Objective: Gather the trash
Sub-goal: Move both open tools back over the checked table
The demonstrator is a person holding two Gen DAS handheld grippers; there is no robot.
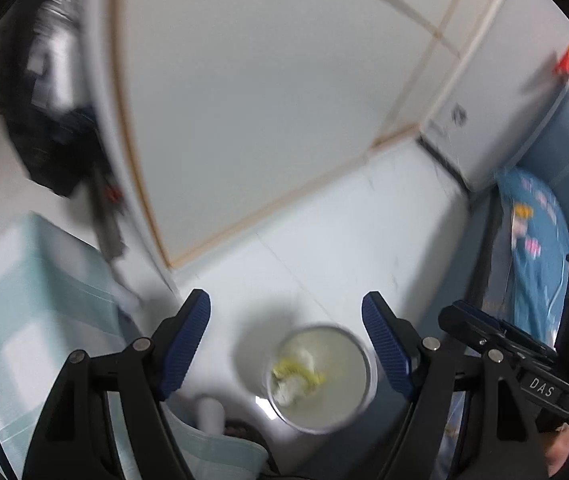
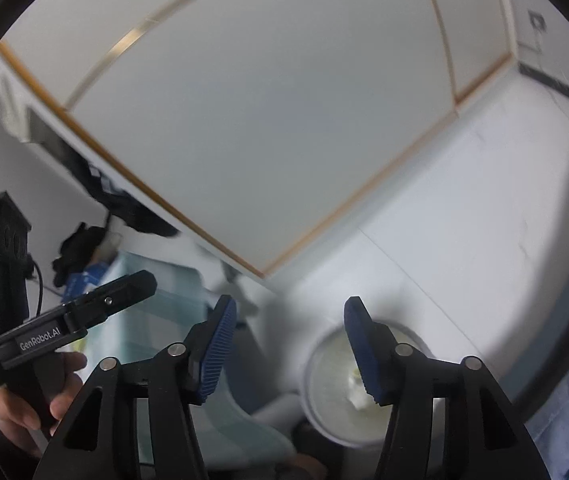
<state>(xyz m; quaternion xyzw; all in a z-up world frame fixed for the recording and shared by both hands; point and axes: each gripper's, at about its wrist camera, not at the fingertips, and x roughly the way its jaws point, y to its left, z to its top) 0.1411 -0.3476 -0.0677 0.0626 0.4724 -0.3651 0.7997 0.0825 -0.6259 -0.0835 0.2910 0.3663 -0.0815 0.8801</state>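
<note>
A round pale trash bin (image 1: 358, 376) stands on the white floor below me, with crumpled white and yellow trash (image 1: 296, 376) lying inside. My left gripper (image 1: 284, 300) hangs open above the bin, nothing between its blue pads. In the right wrist view the same bin (image 2: 324, 384) shows low on the right, its trash (image 2: 356, 394) partly hidden behind one pad. My right gripper (image 2: 289, 306) is open too and holds nothing. Both views are blurred.
A table with a pale green checked cloth (image 1: 24, 300) stands left of the bin. Behind it is a white panel with wooden trim (image 1: 264, 100). Blue printed fabric (image 1: 536, 260) lies at the right and dark clutter (image 1: 56, 152) at the left. A hand (image 2: 24, 404) holds the left gripper's handle.
</note>
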